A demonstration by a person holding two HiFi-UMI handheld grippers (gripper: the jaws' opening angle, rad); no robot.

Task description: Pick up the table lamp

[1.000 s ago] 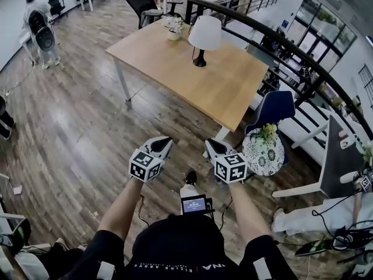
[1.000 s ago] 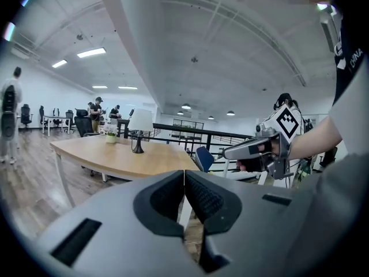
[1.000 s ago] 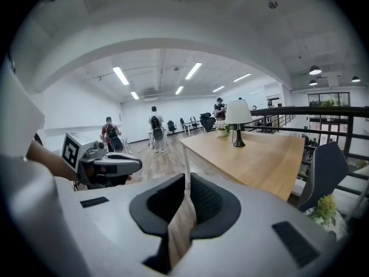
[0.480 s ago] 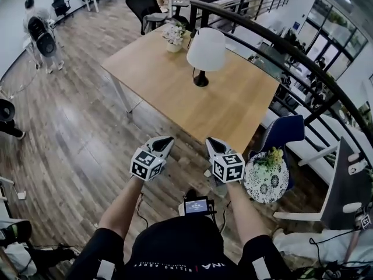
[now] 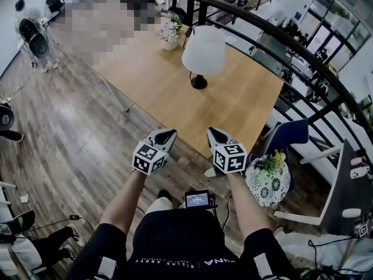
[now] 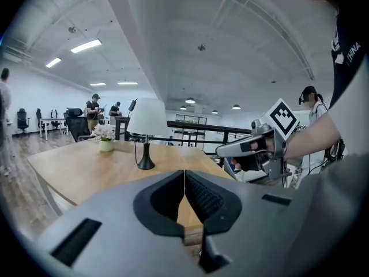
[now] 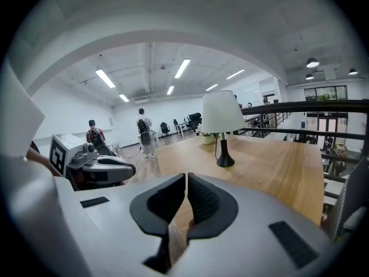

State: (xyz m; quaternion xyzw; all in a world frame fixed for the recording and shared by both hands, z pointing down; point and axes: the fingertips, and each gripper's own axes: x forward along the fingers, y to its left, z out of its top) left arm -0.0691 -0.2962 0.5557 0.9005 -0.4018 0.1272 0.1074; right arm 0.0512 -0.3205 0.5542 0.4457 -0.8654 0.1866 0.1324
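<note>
The table lamp (image 5: pixel 202 51), with a white shade and a black stem and base, stands upright on the wooden table (image 5: pixel 233 107). It also shows in the left gripper view as the lamp (image 6: pixel 147 126) and in the right gripper view as the lamp (image 7: pixel 222 123). My left gripper (image 5: pixel 168 134) and right gripper (image 5: pixel 212 134) are held side by side short of the table's near edge, well apart from the lamp. Both are shut with nothing between the jaws.
A small pot of white flowers (image 5: pixel 169 32) sits at the table's far end. A black railing (image 5: pixel 274 34) runs behind the table. A blue chair (image 5: pixel 288 136) and a flower pot on a lace mat (image 5: pixel 268 177) are at my right. People stand far left (image 5: pixel 32 31).
Both grippers and I have moved toward the table; the table and lamp now look nearer and larger. The jaws stayed shut.
</note>
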